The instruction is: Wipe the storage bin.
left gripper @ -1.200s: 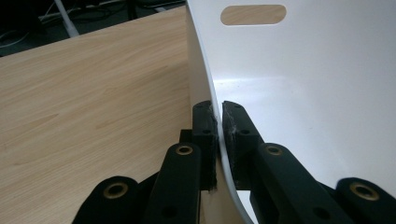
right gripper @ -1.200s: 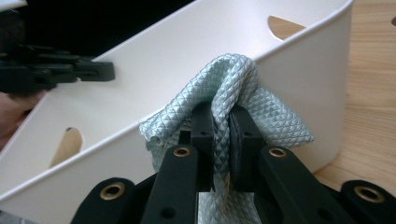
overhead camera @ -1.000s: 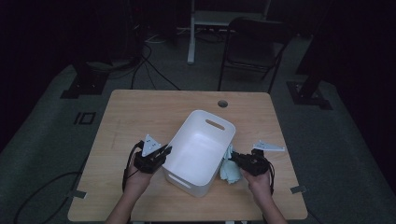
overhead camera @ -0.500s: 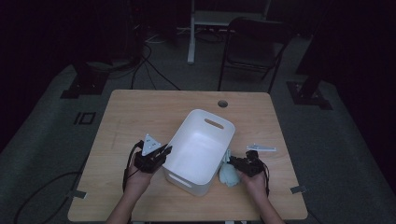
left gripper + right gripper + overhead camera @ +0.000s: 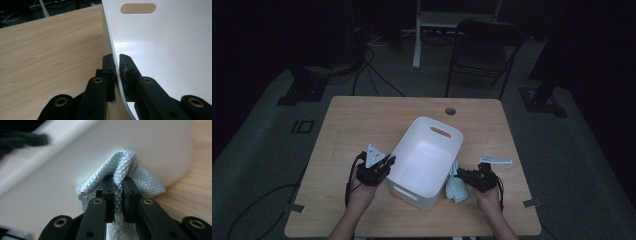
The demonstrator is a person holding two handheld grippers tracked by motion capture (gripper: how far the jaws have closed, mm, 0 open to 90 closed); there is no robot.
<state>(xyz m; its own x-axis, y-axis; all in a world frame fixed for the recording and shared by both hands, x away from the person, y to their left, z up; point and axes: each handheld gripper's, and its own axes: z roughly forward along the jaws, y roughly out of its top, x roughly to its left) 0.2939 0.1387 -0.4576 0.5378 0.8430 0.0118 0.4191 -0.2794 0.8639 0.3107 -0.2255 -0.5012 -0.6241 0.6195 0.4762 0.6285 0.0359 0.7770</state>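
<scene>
Right now, cloth point(image 5: 125, 167) sits pinched inside right hand-held gripper point(image 5: 118, 185).

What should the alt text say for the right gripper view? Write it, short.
The right tongs, shut, pinch a fold of pale blue waffle-textured cloth right against the white bin's outer wall. Light wooden table shows at the right edge.

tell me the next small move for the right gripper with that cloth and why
Probably lift the cloth up along the bin's outer wall. The right gripper is shut on a fold of it, low against the outside of the white bin, while the left gripper pinches the bin's rim and steadies it. The cloth must clear the rim before it can go in.
</scene>
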